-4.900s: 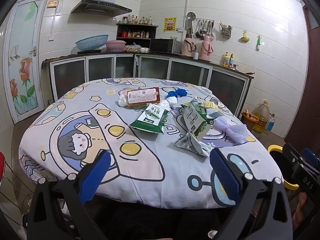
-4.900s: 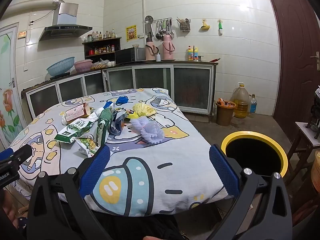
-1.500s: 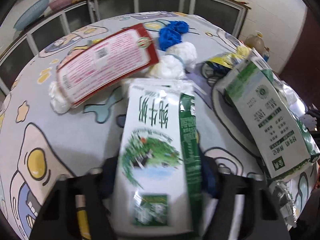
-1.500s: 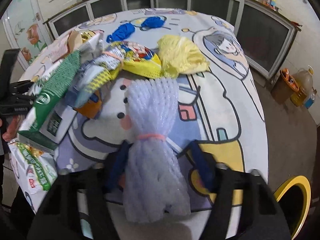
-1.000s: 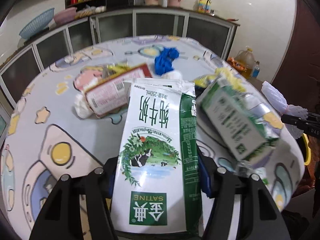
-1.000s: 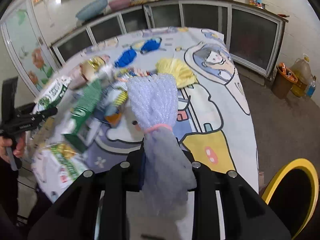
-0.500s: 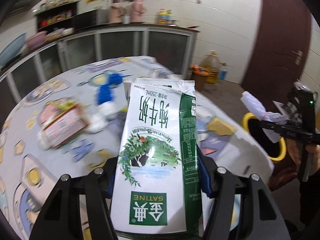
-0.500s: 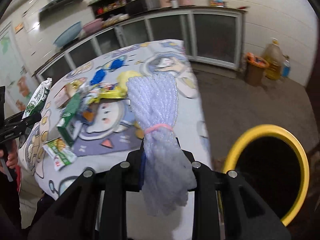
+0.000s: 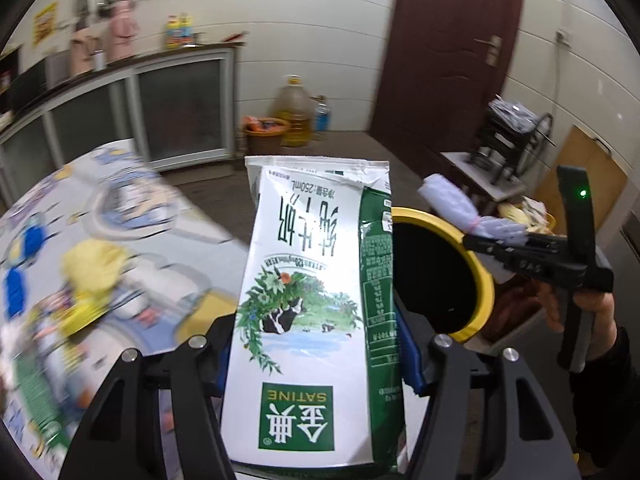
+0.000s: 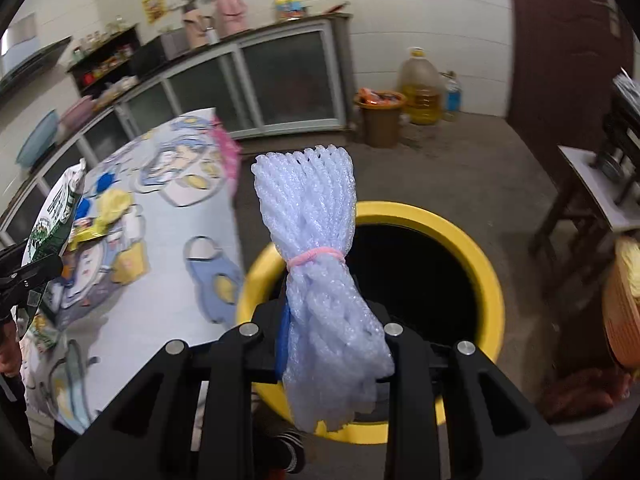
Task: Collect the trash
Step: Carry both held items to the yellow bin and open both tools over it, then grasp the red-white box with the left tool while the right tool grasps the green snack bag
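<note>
My left gripper (image 9: 316,344) is shut on a white and green milk pouch (image 9: 316,312) and holds it up off the table, left of the yellow-rimmed trash bin (image 9: 480,272). My right gripper (image 10: 334,340) is shut on a bundle of pale lilac foam netting (image 10: 320,272) tied with a pink band, held over the near rim of the bin (image 10: 492,280). The right gripper and its netting (image 9: 452,204) also show in the left wrist view, above the bin's far rim. The pouch shows in the right wrist view (image 10: 52,220) at the far left.
The table with the cartoon cloth (image 9: 168,240) (image 10: 172,248) holds more trash, including a yellow bag (image 9: 92,264) and blue scraps (image 9: 16,292). An orange-filled bucket (image 10: 380,116) and an oil jug (image 10: 420,88) stand by the cabinets. A small stand (image 10: 592,200) is right of the bin.
Both grippers have swung from the table toward the bin with their loads. The netting is now over the bin's rim; the pouch is closer to the bin.
</note>
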Demonstrator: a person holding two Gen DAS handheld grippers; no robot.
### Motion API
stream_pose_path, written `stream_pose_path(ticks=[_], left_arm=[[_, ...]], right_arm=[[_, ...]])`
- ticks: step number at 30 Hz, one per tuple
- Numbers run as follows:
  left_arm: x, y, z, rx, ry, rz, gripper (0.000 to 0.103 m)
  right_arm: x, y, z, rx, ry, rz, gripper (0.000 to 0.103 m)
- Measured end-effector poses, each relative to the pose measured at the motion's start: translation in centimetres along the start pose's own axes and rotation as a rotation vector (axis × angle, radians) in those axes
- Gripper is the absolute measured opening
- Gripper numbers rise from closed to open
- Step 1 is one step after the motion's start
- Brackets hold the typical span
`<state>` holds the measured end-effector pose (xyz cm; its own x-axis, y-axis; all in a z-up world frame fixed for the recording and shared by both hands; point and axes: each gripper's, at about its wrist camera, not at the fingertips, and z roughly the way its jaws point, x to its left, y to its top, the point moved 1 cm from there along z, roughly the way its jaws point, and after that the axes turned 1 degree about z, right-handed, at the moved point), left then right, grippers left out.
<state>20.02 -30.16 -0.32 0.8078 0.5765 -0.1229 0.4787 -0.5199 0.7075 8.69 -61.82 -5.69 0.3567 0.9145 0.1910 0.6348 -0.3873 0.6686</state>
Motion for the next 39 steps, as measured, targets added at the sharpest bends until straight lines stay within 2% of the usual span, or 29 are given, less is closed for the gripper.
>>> stream_pose_path(ticks=[5, 11, 20, 22, 23, 24, 27, 32, 35, 39], left_arm=[[-3.1, 1.4, 4.5, 0.035, -0.073, 0.011, 0.059], [-5.7, 2.8, 9.4, 0.076, -0.122, 0.009, 0.059], [-7.7, 3.8, 13.2, 0.114, -0.158, 0.015, 0.059], [-8.1, 3.8, 13.8, 0.122, -0.161, 0.021, 0.059], [-8.1, 3.9, 13.9, 0.124, -0.163, 0.017, 0.059], [-8.1, 4.0, 14.0, 0.126, -0.167, 0.01, 0.062], [-7.5, 4.3, 13.4, 0.088, -0.151, -0.033, 0.094], [-6.0, 4.2, 11.1, 0.018, -0.095, -0.047, 0.095], [-4.7, 4.0, 8.4, -0.03, -0.072, -0.067, 0.095], [-2.6, 3.2, 3.6, -0.104, -0.053, -0.098, 0.095]], right_arm=[[-3.1, -1.1, 1.1, 0.031, -0.023, 0.065, 0.025], [-5.0, -1.6, 2.5, 0.059, -0.026, 0.098, 0.025], [-7.2, -1.5, 4.3, 0.101, -0.054, 0.144, 0.026], [-7.5, -1.5, 4.5, 0.105, -0.065, 0.147, 0.028], [-7.6, -1.4, 4.5, 0.107, -0.074, 0.151, 0.036], [-7.8, -1.4, 4.4, 0.101, -0.093, 0.156, 0.047], [-8.3, -1.5, 3.7, 0.089, -0.113, 0.166, 0.053], [-9.0, -1.9, 1.9, 0.059, -0.129, 0.19, 0.054], [-8.3, -2.1, 0.5, 0.035, -0.089, 0.194, 0.054], [-4.8, -1.5, -1.5, -0.032, 0.002, 0.115, 0.06]])
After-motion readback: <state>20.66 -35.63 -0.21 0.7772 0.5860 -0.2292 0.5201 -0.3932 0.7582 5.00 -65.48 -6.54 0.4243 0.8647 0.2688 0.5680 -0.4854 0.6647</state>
